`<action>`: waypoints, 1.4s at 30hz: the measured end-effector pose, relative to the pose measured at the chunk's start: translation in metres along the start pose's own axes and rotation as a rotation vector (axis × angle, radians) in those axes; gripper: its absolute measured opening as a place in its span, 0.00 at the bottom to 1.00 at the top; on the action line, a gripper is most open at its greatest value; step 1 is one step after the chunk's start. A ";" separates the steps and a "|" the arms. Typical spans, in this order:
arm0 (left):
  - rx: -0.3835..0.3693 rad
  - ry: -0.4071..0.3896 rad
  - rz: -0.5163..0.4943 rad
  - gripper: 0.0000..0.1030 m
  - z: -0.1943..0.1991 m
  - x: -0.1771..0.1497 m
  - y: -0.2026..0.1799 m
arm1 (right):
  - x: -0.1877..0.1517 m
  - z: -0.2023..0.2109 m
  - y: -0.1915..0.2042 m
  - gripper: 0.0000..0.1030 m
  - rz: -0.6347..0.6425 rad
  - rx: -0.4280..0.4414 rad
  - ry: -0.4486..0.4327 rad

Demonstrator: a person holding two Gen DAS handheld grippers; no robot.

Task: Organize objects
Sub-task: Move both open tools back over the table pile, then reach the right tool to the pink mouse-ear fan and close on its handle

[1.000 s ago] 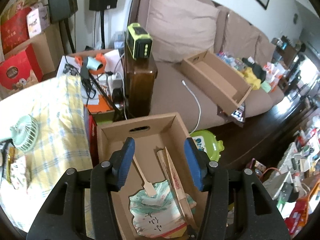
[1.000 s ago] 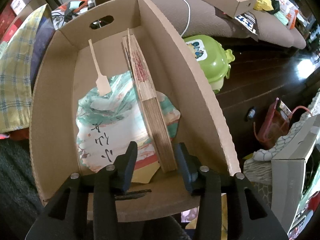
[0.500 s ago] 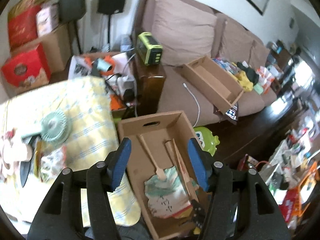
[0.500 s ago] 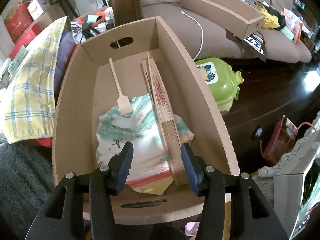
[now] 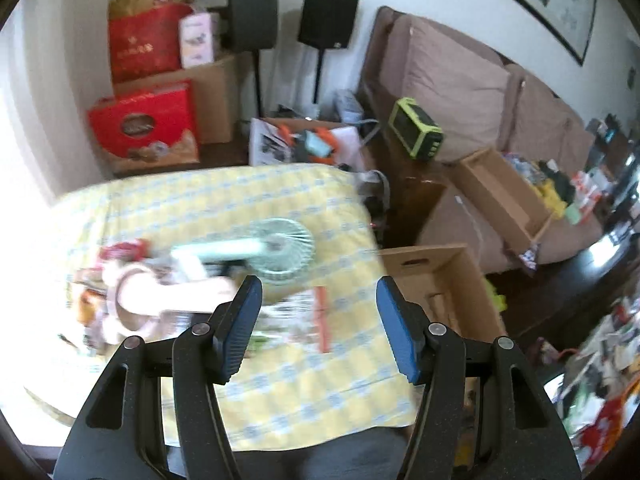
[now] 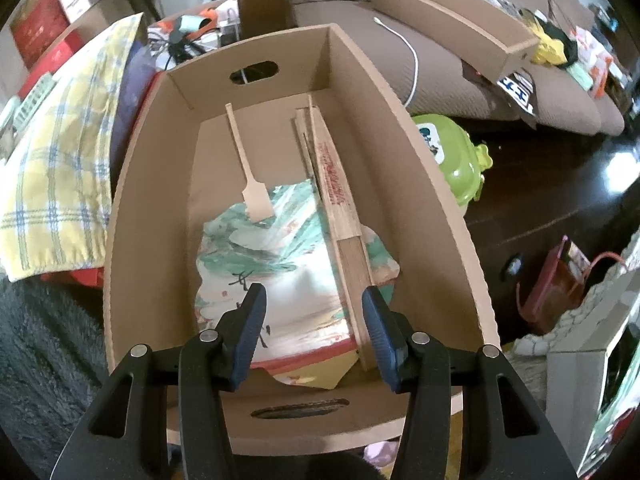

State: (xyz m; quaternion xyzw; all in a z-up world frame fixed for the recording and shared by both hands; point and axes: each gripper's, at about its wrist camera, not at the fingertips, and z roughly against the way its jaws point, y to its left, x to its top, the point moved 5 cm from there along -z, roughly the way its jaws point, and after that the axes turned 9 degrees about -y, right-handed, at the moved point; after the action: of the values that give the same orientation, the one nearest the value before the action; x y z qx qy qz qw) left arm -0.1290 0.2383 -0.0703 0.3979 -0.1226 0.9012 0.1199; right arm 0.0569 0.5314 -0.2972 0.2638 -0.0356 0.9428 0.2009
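The left gripper (image 5: 318, 330) is hanging over the yellow checked counter (image 5: 240, 208) with its fingers partly spread and empty, having just been opening, while a mint handheld fan (image 5: 276, 250) is lying ahead of them. The right gripper (image 6: 314, 334), likewise part open and gripping nothing, is hovering above the cardboard box (image 6: 420, 184), where a painted paddle fan (image 6: 276, 276) and a folded wooden fan (image 6: 340, 208) are lying side by side.

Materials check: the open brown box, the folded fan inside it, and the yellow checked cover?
Open brown box: corrugated cardboard, matte; fluted cut edges show. Folded fan: looks like wood or bamboo slats, pale with red print. Yellow checked cover: woven cloth, soft drape at the edges.
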 end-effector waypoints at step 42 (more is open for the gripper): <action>0.111 0.071 0.341 0.74 0.024 -0.113 0.324 | 0.119 0.119 0.303 0.66 0.383 0.268 -0.264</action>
State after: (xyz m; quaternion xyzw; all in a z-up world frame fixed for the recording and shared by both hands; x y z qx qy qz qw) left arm -0.1404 -0.0877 -0.1801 0.3453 -0.1339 0.9274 -0.0523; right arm -0.0989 0.2754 -0.1221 0.3970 0.0145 0.9174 -0.0240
